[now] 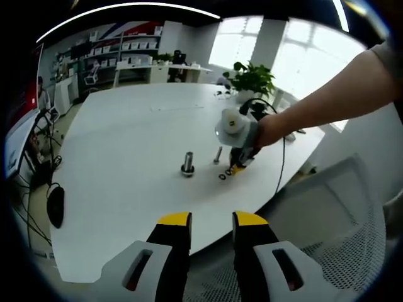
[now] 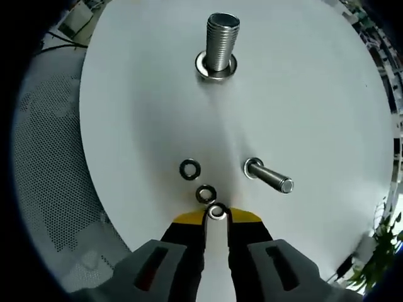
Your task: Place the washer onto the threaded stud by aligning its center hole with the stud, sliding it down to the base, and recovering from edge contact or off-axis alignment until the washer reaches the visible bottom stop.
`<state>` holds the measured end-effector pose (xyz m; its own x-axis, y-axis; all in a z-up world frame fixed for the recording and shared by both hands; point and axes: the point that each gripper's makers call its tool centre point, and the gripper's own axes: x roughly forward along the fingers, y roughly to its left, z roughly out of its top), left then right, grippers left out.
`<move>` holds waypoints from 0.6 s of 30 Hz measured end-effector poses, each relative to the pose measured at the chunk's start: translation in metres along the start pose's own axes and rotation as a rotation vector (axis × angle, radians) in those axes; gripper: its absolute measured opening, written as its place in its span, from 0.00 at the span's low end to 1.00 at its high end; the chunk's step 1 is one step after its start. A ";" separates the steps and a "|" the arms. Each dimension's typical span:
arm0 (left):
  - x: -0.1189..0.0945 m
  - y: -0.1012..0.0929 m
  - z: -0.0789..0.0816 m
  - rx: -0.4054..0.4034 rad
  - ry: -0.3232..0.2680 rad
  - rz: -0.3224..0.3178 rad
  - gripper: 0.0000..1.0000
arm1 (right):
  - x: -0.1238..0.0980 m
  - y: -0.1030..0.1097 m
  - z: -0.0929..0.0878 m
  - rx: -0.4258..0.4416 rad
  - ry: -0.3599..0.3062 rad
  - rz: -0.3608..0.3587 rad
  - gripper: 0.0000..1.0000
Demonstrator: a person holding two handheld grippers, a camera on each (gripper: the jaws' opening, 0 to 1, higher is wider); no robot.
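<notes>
White table (image 2: 315, 94): 2 loose washers (image 2: 189, 168), smaller bolt (image 2: 269, 175) near stud (image 2: 220, 44).

On the round white table (image 2: 126, 113), the count runs to three small grey metal washers, two threaded steel studs and two yellow-tipped grippers. One washer (image 2: 190, 168) lies flat toward the table's middle, a second washer (image 2: 206, 193) lies just beside it nearer the edge, and the third washer (image 2: 218, 211) sits between the right gripper's (image 2: 217, 217) tips. The thick upright threaded stud (image 2: 220, 47) stands well apart from the slimmer tilted stud (image 2: 269, 176). The left gripper (image 1: 211, 221) hangs off the table's edge. One green potted plant (image 1: 252, 80) stands at the far edge.
</notes>
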<state>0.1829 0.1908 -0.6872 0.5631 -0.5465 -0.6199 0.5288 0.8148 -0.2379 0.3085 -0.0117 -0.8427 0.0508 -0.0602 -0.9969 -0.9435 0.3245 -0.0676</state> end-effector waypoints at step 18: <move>-0.001 -0.001 0.001 -0.005 -0.005 -0.004 0.23 | -0.001 0.001 -0.005 0.227 -0.209 -0.056 0.13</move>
<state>0.1827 0.1902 -0.6861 0.5644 -0.5507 -0.6149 0.5278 0.8135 -0.2442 0.3057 -0.0160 -0.8414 0.1888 0.1036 -0.9765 -0.8410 0.5305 -0.1063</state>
